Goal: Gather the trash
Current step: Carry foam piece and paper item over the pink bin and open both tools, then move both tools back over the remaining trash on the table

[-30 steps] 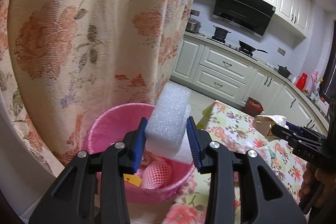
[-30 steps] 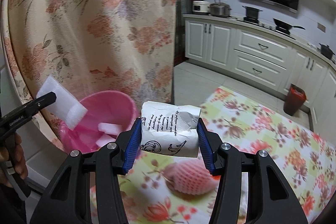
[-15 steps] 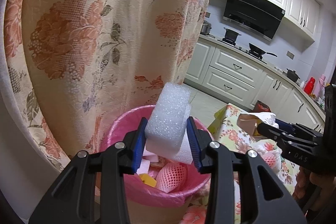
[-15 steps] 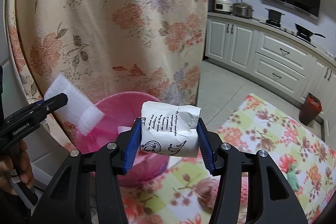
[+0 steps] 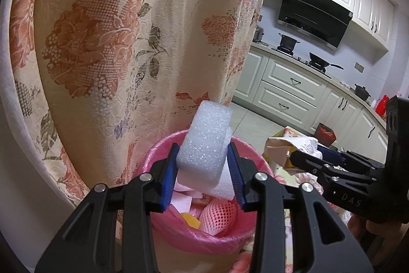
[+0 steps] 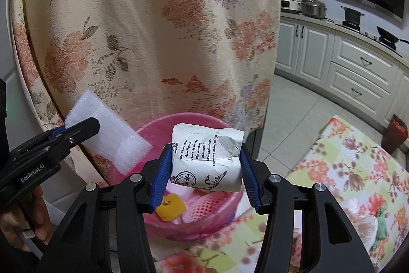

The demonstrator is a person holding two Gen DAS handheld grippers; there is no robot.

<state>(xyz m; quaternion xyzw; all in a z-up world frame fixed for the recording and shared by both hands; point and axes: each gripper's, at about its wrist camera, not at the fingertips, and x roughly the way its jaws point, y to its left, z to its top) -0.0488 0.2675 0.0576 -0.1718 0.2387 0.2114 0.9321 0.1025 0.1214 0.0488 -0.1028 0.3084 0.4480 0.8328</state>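
The left gripper [image 5: 203,175] has its jaws clamped on a white foam block [image 5: 204,145], its blue pads pressing both sides, and holds the block above the near rim of a pink-lined bin [image 5: 204,234]. The right gripper [image 6: 205,175] has its jaws closed on a crumpled white paper wrapper [image 6: 207,160] printed with dark lettering and scrollwork, and holds it over the bin from the other side. Inside the bin lie a pink foam fruit net [image 5: 217,216], a yellow tag [image 6: 170,207] and pale pink scraps. The bin stands at the corner of the worktop [image 6: 345,170], which is covered in a floral cloth, and right in front of a flowered curtain [image 5: 127,42]. Behind are white kitchen cabinets [image 6: 358,68] and a small red bin [image 6: 395,137] on the floor.
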